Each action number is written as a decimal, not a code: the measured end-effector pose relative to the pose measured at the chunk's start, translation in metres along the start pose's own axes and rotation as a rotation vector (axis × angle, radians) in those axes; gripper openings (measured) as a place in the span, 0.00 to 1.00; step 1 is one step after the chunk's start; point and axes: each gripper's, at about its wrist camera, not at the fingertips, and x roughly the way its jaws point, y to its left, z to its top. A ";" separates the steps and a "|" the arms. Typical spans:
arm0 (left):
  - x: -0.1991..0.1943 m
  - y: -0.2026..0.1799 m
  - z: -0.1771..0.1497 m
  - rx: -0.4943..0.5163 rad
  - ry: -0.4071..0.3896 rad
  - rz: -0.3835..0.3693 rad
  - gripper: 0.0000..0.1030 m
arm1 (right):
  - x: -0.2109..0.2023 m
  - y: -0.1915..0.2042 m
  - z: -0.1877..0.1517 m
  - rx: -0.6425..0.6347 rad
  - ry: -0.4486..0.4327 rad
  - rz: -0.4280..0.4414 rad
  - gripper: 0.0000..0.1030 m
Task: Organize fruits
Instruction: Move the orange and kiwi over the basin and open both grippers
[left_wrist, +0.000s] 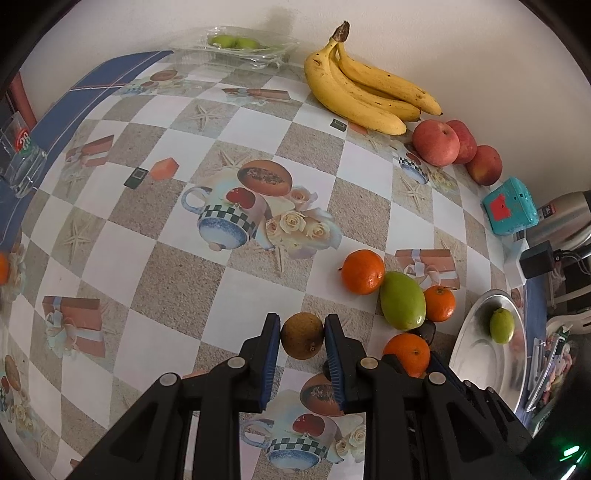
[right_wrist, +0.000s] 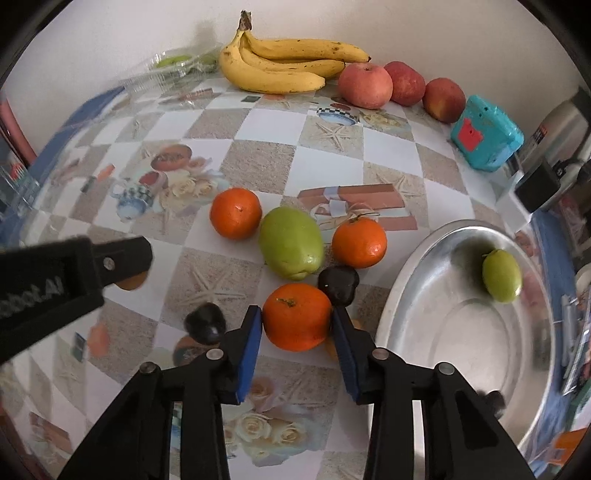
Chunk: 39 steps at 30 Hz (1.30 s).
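Brown, round fruit (left_wrist: 303, 335) sits clamped between the blue pads of the left gripper (left_wrist: 302, 341), low over the checked tablecloth (left_wrist: 177, 295). Pads press on both its flanks.

Landmark: the big green fruit (right_wrist: 291, 247) lying on the cloth.

- Nearest-the-camera orange (right_wrist: 297, 316), just on the near side of the green fruit: the right gripper (right_wrist: 298, 325) straddles it, both pads touching its sides. No earlier picture to compare; the grip looks closed on it.
- Second orange (right_wrist: 235, 213), touching the green fruit on its left-far side.
- Third orange (right_wrist: 359, 242), just right of the green fruit, small stem and leaf scrap on top.
- Dark, near-black fruit (right_wrist: 339, 285), wedged between the green fruit, the third orange and the gripped orange.
- Another dark fruit (right_wrist: 205, 322), left and nearer than the green fruit, beside the right gripper's left finger.
- Left gripper body enters the right wrist view well left of the green fruit.
- Metal tray (right_wrist: 436, 332), right of the green fruit, holds one small green fruit (right_wrist: 501, 276) near its far rim.
- Bananas (right_wrist: 284, 62), a bunch, well beyond the green fruit against the wall.
- Three red apples (right_wrist: 365, 85), in a row right of the bananas along the wall.
- Turquoise box (right_wrist: 487, 134) with a red patch, past the last apple.
- Clear plastic tray (left_wrist: 240, 46), far left of the bananas, with green fruit inside.
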 end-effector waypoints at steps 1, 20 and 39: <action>0.000 0.000 0.001 -0.001 -0.001 0.000 0.26 | -0.003 -0.003 0.001 0.024 -0.006 0.033 0.39; -0.009 -0.027 -0.006 0.052 -0.029 -0.015 0.26 | -0.052 -0.101 0.002 0.365 -0.085 0.118 0.39; -0.004 -0.152 -0.076 0.424 0.004 -0.135 0.26 | -0.059 -0.230 -0.058 0.693 -0.066 -0.020 0.39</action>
